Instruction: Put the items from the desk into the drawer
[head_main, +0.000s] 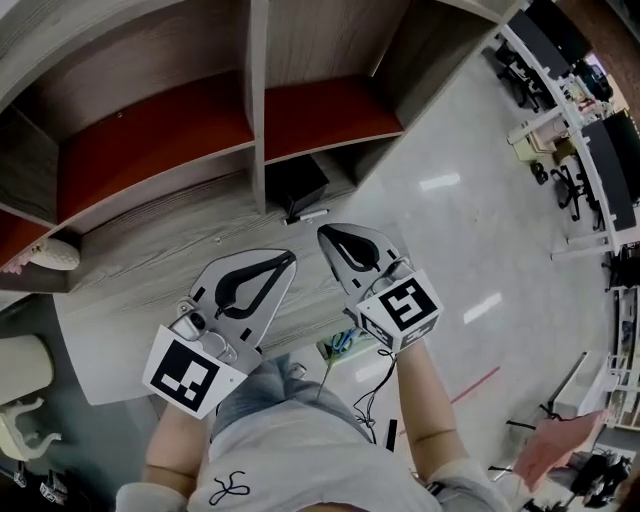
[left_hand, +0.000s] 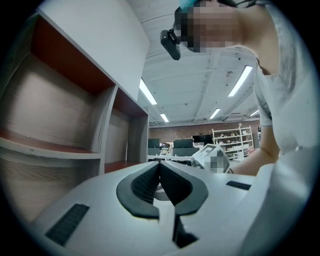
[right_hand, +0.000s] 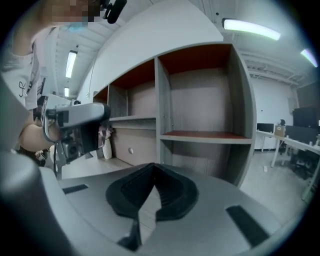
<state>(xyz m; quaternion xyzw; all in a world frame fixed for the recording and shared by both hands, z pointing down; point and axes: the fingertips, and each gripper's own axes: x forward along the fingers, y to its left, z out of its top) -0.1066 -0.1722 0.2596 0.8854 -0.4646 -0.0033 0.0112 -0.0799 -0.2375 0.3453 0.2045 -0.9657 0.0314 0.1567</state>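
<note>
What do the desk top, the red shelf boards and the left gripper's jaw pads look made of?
The desk top looks like matte grey wood-grain laminate or veneer: streaky grain lines show. The red shelf boards look like smooth coated panel, probably laminate; no grain shows. The left gripper has pads that are black and ribbed, likely rubber.

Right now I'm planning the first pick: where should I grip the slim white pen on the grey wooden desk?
Probably mid-barrel of the slim white pen, from above, jaws across its width: it lies flat with a black box close behind. The right gripper is nearest; open its shut jaws first.
</note>
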